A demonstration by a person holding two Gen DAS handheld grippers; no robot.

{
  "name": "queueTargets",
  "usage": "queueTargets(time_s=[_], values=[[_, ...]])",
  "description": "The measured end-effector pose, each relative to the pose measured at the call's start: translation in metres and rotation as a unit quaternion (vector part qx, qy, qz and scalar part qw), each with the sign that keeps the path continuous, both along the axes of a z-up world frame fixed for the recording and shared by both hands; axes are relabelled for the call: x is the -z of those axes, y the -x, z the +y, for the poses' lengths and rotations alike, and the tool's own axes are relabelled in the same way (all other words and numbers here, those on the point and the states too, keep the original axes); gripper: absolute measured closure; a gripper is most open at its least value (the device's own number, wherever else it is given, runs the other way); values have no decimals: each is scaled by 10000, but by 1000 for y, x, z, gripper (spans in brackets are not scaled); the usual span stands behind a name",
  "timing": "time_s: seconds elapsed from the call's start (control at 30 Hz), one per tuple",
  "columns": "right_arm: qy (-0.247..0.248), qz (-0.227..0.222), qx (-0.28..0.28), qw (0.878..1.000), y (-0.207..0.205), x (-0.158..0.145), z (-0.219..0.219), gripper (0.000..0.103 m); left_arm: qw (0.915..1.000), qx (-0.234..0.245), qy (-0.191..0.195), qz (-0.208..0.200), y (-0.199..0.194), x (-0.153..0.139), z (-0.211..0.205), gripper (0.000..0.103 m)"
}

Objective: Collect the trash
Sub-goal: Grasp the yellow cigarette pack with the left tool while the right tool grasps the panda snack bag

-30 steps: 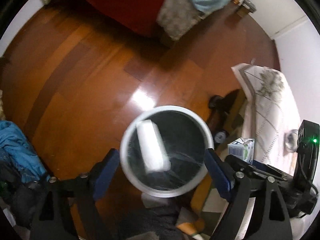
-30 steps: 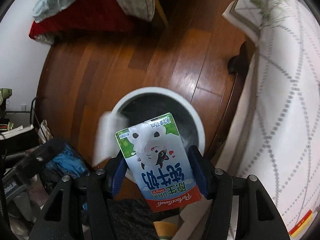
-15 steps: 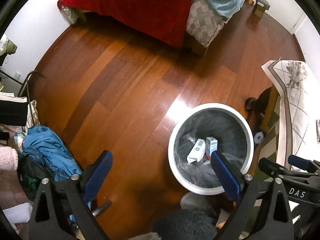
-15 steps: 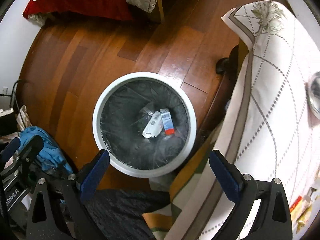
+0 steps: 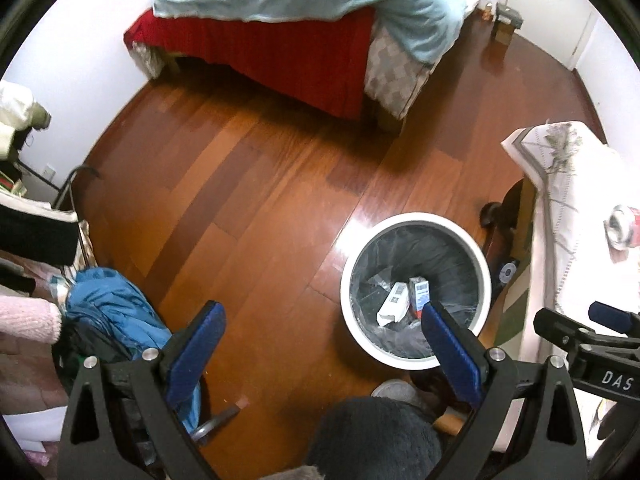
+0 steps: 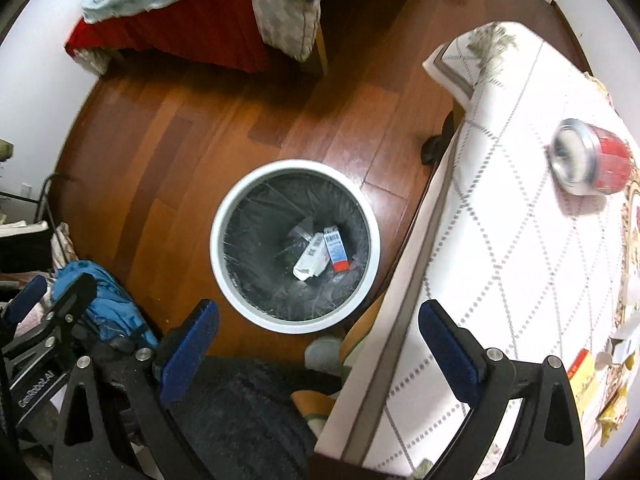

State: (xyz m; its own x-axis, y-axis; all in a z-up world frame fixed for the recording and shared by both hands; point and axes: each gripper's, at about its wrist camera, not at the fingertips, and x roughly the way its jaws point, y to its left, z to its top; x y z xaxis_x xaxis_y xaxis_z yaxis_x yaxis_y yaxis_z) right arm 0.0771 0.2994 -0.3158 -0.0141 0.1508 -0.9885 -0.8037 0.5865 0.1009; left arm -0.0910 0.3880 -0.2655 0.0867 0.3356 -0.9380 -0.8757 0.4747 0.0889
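A bedroom with bare wooden floor (image 5: 248, 200); a red-skirted bed (image 5: 300, 32) far, a clothed table (image 6: 520, 208) right. Between them stands a white-rimmed trash bin (image 6: 218, 256) with a dark liner, holding two cartons (image 6: 322, 254) side by side. A red can (image 6: 592, 162) lies on the table. The left gripper (image 5: 320, 356) and right gripper (image 6: 318, 354) both hang spread wide, empty.

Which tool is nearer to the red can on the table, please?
The right tool. It hangs over the table's edge, with the red can ahead to its right. The left tool is over the floor beside the bin, farther off.
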Motion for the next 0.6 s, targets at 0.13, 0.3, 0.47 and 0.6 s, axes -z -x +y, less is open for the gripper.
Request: queueTargets(time_s=[0.13, 0.3, 0.47, 0.6], values=[[-422, -30, 111, 9990, 1, -40, -22, 2, 9994, 138, -291, -157, -2, -37, -18, 3], [-1169, -20, 411, 9923, -7, -100, -63, 2, 9967, 305, -607, -442, -11, -85, -46, 3], [-1803, -115, 969, 9788, -35, -151, -131, 2, 9902, 656, -898, -839, -42, -123, -85, 3], [-1905, -320, 1601, 9680, -75, -163, -206, 2, 9860, 1063, -815, -997, -85, -123, -123, 3]])
